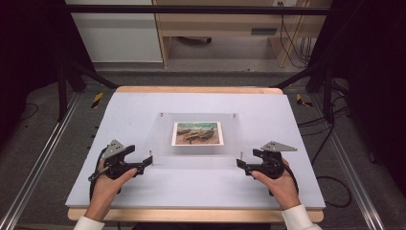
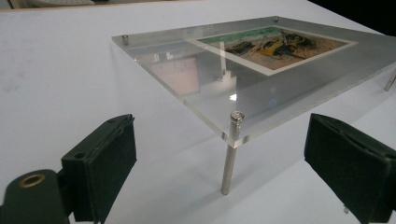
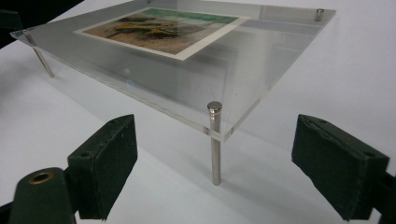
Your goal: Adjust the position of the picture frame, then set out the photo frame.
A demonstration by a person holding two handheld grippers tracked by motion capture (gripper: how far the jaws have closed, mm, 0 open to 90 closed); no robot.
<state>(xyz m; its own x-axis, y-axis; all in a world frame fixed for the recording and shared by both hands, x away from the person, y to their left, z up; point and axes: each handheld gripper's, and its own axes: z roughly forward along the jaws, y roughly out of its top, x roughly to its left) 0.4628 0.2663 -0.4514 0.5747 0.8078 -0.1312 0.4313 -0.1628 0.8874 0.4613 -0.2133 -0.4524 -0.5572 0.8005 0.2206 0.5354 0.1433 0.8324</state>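
A clear acrylic plate (image 1: 197, 149) stands on thin metal legs in the middle of the white board, with a painted picture (image 1: 197, 133) lying flat in it. My left gripper (image 1: 147, 162) is open at the plate's near left corner. In the left gripper view its jaws stand wide on either side of that corner's metal leg (image 2: 228, 163), not touching it. My right gripper (image 1: 241, 164) is open at the near right corner, and its jaws likewise flank the leg (image 3: 215, 149) there without contact. The picture (image 2: 275, 45) (image 3: 159, 29) lies toward the far side of the plate (image 2: 243, 91) (image 3: 201, 79).
The white board (image 1: 191, 189) lies on a wooden table with a metal rail along each side. Black frame posts stand at the back left and right, and cables lie on the floor at the right.
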